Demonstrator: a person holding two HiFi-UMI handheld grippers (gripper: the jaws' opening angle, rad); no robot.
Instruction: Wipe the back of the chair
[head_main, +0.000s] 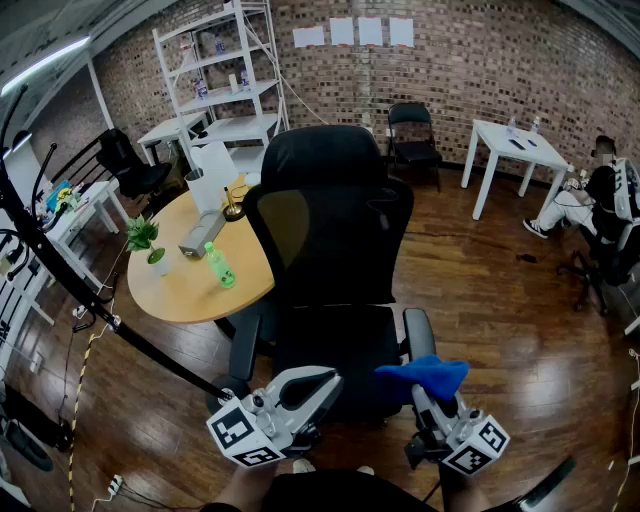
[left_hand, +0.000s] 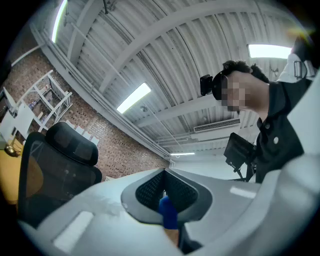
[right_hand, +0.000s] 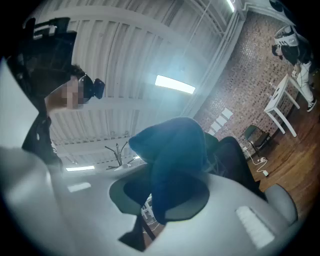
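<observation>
A black office chair (head_main: 330, 230) stands just in front of me, its seat toward me and its mesh back and headrest on the far side. My right gripper (head_main: 428, 398) is low beside the seat's right armrest, shut on a bunched blue cloth (head_main: 422, 378). In the right gripper view the blue cloth (right_hand: 175, 160) fills the jaws of the right gripper (right_hand: 165, 195), with the chair (right_hand: 235, 160) behind. My left gripper (head_main: 305, 388) hovers over the seat's front edge, shut and empty. In the left gripper view the left gripper (left_hand: 167, 192) points upward, the chair (left_hand: 55, 165) at left.
A round wooden table (head_main: 195, 285) left of the chair carries a green bottle (head_main: 219, 265), a small plant (head_main: 145, 238) and a white jug (head_main: 212, 185). A black pole (head_main: 100, 310) slants across the left. A folding chair (head_main: 412, 135), white table (head_main: 515, 145) and seated person (head_main: 600, 210) are farther off.
</observation>
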